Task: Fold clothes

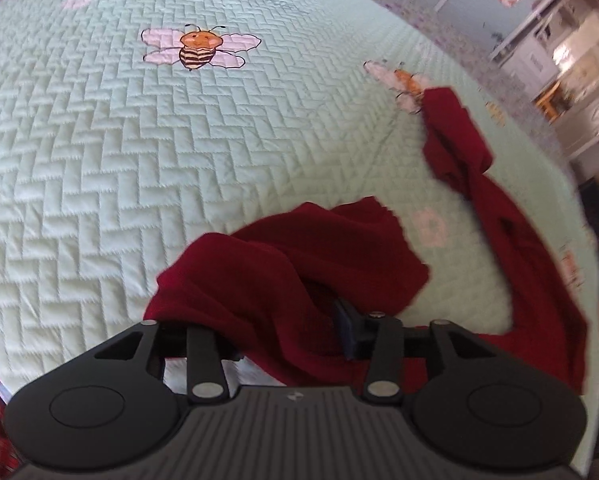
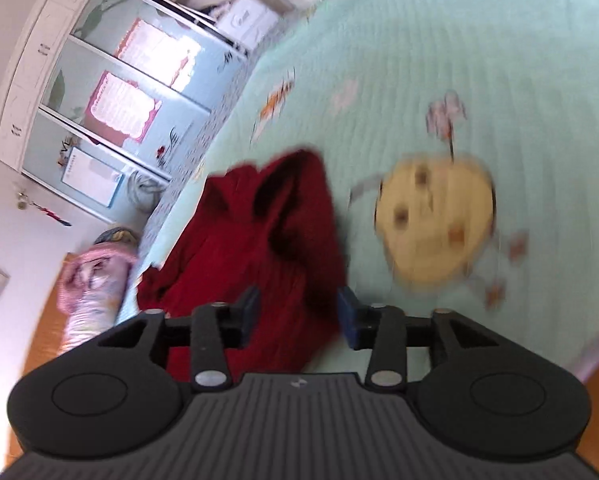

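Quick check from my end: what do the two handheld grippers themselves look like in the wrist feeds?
Both look identical: the left gripper and right gripper have a matte black body with a ribbed grey centre plate, two round black side discs, black linkage bars with silver rivets, and dark blue pads on the jaws. No cables, hands or sleeves show.

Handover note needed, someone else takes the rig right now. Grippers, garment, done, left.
Left hand-held gripper: red cloth bunched between and over its fingers, one finger hidden; looks like it is gripping, but I cannot confirm.
Right hand-held gripper: open, jaws apart, over the near part of the garment, gripping nothing.
Red garment: crumpled on the mint quilt, a long twisted strip trailing away toward the bed's edge.
Done: no fold visible.
Left: spread it flat, then all folds. The right view is motion-blurred, so recheck it before you move.
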`<state>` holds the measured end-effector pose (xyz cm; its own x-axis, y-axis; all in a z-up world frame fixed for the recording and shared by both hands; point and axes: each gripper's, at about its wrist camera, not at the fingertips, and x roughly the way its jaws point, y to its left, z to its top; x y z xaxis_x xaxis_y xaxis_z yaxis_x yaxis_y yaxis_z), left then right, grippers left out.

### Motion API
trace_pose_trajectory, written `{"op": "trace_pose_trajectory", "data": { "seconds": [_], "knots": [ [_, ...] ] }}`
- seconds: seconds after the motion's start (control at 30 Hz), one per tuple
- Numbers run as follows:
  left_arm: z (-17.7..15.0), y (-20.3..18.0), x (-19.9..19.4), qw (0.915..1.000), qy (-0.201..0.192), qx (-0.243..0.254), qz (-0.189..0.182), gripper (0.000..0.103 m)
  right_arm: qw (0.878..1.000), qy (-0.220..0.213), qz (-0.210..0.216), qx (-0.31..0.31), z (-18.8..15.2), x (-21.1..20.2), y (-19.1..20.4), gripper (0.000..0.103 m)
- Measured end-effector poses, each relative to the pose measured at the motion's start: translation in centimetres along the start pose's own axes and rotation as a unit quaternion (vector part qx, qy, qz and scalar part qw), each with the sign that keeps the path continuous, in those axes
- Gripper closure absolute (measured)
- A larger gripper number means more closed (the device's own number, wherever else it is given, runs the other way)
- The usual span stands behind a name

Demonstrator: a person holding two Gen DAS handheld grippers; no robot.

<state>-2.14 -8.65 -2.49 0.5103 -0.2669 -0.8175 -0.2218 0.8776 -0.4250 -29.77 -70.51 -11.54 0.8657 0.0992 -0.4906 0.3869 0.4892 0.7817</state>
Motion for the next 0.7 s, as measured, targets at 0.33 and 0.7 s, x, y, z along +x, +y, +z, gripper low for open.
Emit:
{"op": "trace_pose_trajectory", "data": {
  "seconds": [0.33, 0.7],
  "knots": [
    [-2.2, 3.7, -3.9, 0.9897, -0.020, -0.130, -0.056, 0.043, 0.995, -0.028, -0.051, 0.081, -1.8, -1.7, 0.8, 0.052],
    [-3.1, 4.0, -6.3, 0.9826, -0.041, -0.151, -0.100, 0.041, 0.989, 0.001, 0.009, 0.146, -3.1, 1.0, 0.3, 0.052]
  ]
}}
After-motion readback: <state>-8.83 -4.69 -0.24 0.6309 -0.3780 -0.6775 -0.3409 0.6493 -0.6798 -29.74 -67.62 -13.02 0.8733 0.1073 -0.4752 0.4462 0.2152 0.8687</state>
